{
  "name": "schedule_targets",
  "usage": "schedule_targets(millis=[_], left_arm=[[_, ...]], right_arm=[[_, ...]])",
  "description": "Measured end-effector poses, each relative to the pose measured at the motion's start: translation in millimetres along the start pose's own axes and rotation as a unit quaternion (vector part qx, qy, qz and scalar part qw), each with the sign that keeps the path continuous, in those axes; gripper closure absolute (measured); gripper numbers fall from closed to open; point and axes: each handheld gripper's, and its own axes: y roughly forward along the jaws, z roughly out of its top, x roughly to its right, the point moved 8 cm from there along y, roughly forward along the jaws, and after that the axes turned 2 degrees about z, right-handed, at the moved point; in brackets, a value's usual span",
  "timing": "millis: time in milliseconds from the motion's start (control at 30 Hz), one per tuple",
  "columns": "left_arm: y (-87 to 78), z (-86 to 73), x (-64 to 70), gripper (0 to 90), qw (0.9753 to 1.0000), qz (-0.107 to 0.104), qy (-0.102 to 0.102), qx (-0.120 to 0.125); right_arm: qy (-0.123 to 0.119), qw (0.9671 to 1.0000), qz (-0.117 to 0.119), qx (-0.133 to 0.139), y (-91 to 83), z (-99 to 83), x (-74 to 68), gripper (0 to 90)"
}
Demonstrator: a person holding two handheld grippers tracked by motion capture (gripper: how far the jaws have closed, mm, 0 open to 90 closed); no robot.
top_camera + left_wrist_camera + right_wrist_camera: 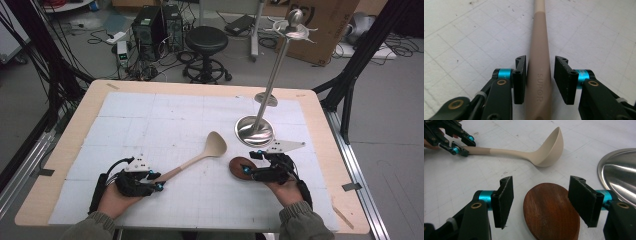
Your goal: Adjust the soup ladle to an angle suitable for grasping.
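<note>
Beige ladle handle (537, 75) sits between our left hand-held gripper (540, 78), jaws just apart around it; right hand-held gripper (546, 202) gapes wide over the wooden spoon (550, 212) on the desk (165, 120).

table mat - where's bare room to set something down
Free: the far left of the white mat, beyond the left gripper, and the near strip between both hands. Crowded: the right middle, where the beige ladle, dark wooden spoon, right gripper and steel stand base cluster.
</note>
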Motion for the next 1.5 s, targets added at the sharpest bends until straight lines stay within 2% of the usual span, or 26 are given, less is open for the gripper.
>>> schedule_targets(millis=[100,267,500,700,867,1100,1233,1500], left_arm=[[-0.7,-1.4,-0.3,60.0,1.0,0.004,0.001,0.0],[-0.4,-1.7,-0.3,63.4,0.9998,0.019,0.008,-0.003],[-0.9,-1.0,-1.2,67.5,0.9999,0.014,0.003,-0.003],[-3.3,1.5,3.5,68.4,1.0,-0.003,0.008,-0.003],[-11.7,6.3,4.2,68.4,0.9999,-0.008,0.007,0.013],[-25.9,7.5,4.6,68.3,0.9992,-0.026,0.01,0.028],[-32.5,7.4,6.0,68.3,0.9986,-0.04,0.017,0.032],[-40.3,5.7,8.1,68.2,0.997,-0.065,0.026,0.032]], right_arm=[[-0.001,1.0,-0.001,0.001,0.4,0.3,0.0,36.1],[-0.001,1.0,-0.001,0.002,1.1,1.0,-0.8,36.2],[-0.005,1.0,0.0,0.003,1.7,1.7,-2.2,36.1],[-0.01,0.9999,0.003,0.004,2.7,2.5,-3.7,36.1],[-0.012,0.9999,0.009,0.007,2.6,4.4,-6.7,36.1],[-0.028,0.9995,0.015,0.008,5.3,8.3,-13.5,36.2],[-0.037,0.999,0.023,0.006,8.3,11.0,-19.4,36.1],[-0.059,0.9966,0.057,0.005,15.8,21.9,-37.9,35.6]])
